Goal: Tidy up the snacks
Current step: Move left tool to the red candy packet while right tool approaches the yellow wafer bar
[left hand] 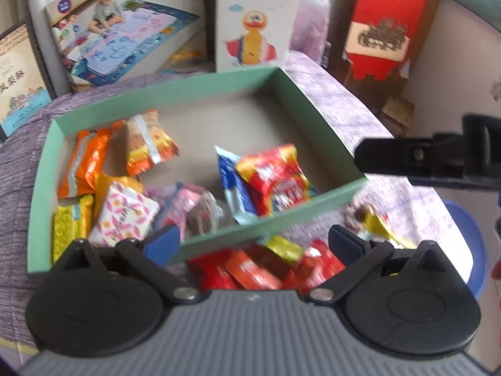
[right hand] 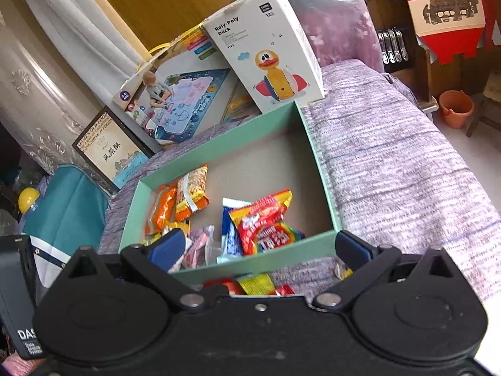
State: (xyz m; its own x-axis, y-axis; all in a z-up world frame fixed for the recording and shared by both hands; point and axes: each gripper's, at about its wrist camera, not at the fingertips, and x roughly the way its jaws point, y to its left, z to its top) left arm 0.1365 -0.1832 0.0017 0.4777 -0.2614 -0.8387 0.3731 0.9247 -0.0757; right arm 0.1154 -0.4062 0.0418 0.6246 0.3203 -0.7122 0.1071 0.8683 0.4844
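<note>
Item: green cardboard tray [left hand: 200, 86], lower centre of the left view, lying on a purple knitted bedspread [left hand: 332, 100]. It serves as the collecting bin, shallow-walled so packets drop in from above.

Contents: orange packet [left hand: 86, 164] and a clear-striped orange-and-gold packet [left hand: 147, 145] along the tray's left wall; pink patterned packet [left hand: 123, 216] and yellow packet [left hand: 70, 224] at its near left corner; red candy bag [left hand: 277, 178] overlapping a blue-and-white packet [left hand: 230, 185] at right of centre. The far right portion of the floor is bare.

Outstanding: loose red and yellow packets [left hand: 266, 264] heaped on the bedspread just outside the near wall, directly ahead of the left tool [left hand: 253, 241]. Judged the next pick.

Left tool: released, jaws spread wide, nothing between them, poised over the heap.

Right tool [right hand: 258, 247]: released, likewise empty, facing the tray's near wall.

Background: Roly-Poly Duck box [right hand: 266, 47] and drawing-mat box [right hand: 175, 94], upper frame, leaning behind the tray.
</note>
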